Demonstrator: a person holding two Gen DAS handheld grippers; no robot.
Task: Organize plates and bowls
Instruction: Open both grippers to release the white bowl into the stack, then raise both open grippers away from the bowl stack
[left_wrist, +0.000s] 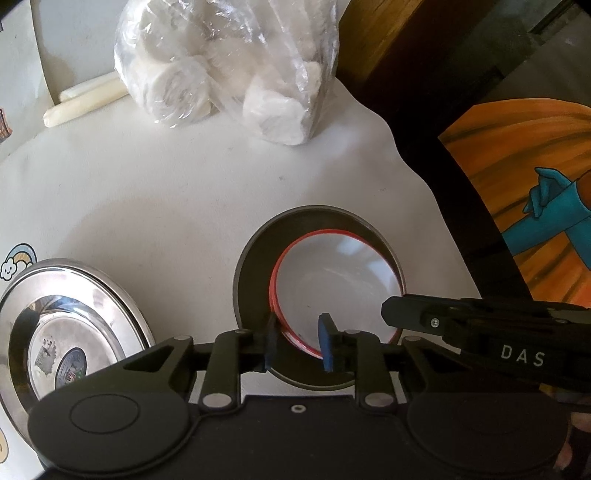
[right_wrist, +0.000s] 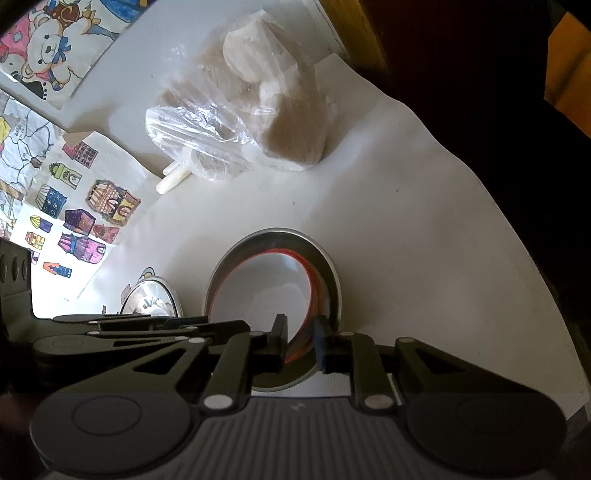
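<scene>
The left hand-held gripper (left_wrist: 298, 341) points steeply downward, its blue-padded fingers (left_wrist: 327, 347) standing a narrow gap apart, one on each side of the near rim of a red-rimmed bowl (left_wrist: 336, 280), with neither pad clearly pressing on it. In its view the right hand-held gripper (left_wrist: 402, 314) reaches in from 3 o'clock. The right one (right_wrist: 301, 341) slants down less steeply, its fingers (right_wrist: 320, 345) likewise slightly parted astride the bowl's rim at 5 o'clock. The left tool's linkage lies at 9 o'clock in the right wrist view
</scene>
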